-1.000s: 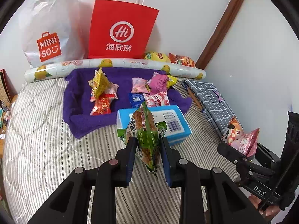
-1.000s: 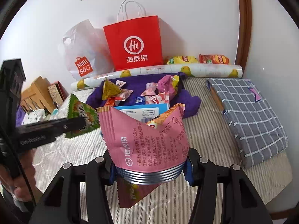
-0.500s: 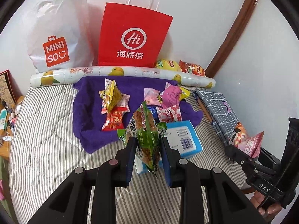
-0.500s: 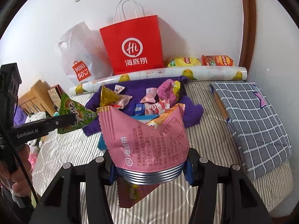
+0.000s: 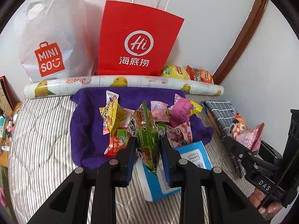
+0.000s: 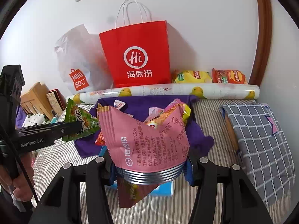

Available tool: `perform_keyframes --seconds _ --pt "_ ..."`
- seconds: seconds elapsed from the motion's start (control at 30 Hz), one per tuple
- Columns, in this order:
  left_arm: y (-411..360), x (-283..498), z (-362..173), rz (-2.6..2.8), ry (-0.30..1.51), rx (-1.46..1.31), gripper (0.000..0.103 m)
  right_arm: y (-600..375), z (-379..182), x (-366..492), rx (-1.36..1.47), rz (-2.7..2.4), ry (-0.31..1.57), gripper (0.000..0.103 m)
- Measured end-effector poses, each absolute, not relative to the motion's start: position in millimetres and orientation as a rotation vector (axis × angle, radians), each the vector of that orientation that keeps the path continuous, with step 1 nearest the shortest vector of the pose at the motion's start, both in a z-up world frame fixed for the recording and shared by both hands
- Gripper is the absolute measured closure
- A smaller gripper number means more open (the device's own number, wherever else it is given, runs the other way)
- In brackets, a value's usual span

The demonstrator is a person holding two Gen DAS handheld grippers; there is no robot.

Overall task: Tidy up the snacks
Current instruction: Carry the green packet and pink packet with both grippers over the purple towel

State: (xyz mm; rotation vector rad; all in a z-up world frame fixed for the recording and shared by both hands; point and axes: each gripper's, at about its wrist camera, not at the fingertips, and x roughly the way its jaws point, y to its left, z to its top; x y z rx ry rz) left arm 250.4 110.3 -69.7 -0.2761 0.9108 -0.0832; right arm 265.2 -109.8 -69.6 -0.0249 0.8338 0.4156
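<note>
Green foil shows between the fingers of our left claw (image 5: 147,149), which is clamped on a green snack packet (image 5: 146,130) held upright above the near edge of the purple cloth (image 5: 86,130) and the blue box (image 5: 188,168). Our right claw (image 6: 149,168) grips a pink snack packet (image 6: 145,140) by its crimped lower part, lifted over the striped bed (image 6: 205,205). On the purple cloth lie loose snacks: a yellow packet (image 5: 112,115), a red packet (image 5: 115,145) just beside it, and a magenta packet (image 5: 181,110) toward the right. Behind the cloth runs a rolled printed sheet (image 5: 130,82), and against the wall stand a red paper bag (image 5: 138,43) and a white plastic bag (image 5: 52,37). A checked grey cushion (image 6: 261,145) rests on the bed's right side.
</note>
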Motion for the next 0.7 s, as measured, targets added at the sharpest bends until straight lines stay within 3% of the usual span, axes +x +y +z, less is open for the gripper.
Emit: perform_keyframes --seconds 0.7 --pt "135 304 -56 -0.038 0.894 -0.27 0.078 -81 -60 334 0.016 0.462 0.814 0.049"
